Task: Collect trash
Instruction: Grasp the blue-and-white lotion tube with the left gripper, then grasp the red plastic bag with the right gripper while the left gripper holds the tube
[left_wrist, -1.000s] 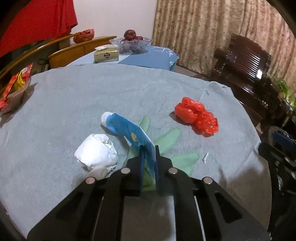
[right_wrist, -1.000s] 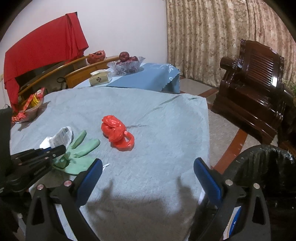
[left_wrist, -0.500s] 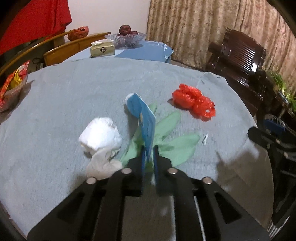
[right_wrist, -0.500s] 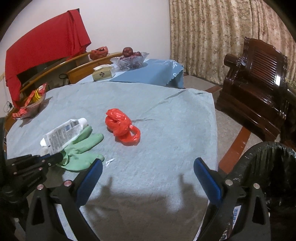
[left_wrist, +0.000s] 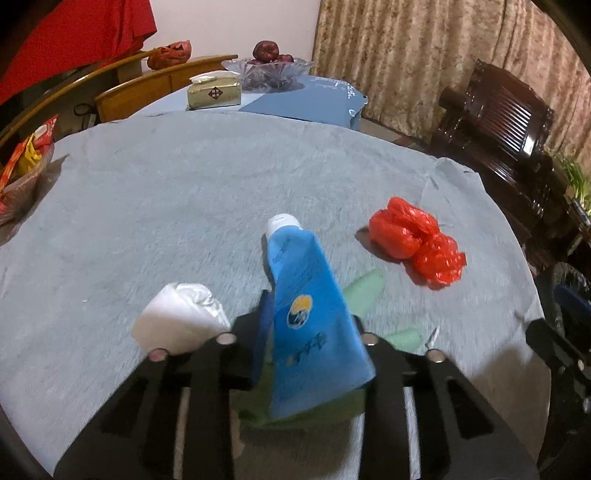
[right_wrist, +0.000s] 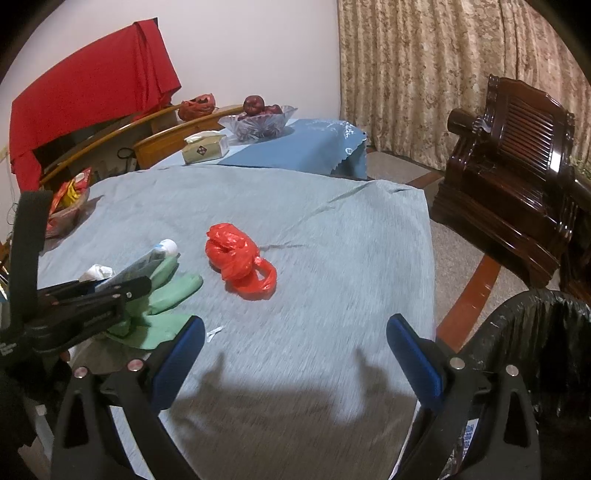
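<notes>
While left tool (left_wrist: 310, 354) jaws opening around blue tube (left_wrist: 310, 314), tube's long axis runs forward, cap away, above green glove (right_wrist: 166, 295) on surface (left_wrist: 166, 184). Right tool (right_wrist: 295, 354) wide, empty, nearer bin (right_wrist: 535, 332).

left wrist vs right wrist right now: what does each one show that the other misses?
Left wrist only: the blue printed face of the tube between the left gripper's opening jaws, and most of the white crumpled wad.

Right wrist only: the black-lined trash bin beside the table, and the wide-open, empty right gripper.

Both: the red plastic bag, the green glove under the tube, the grey tablecloth, the tissue box and the fruit bowl behind.
</notes>
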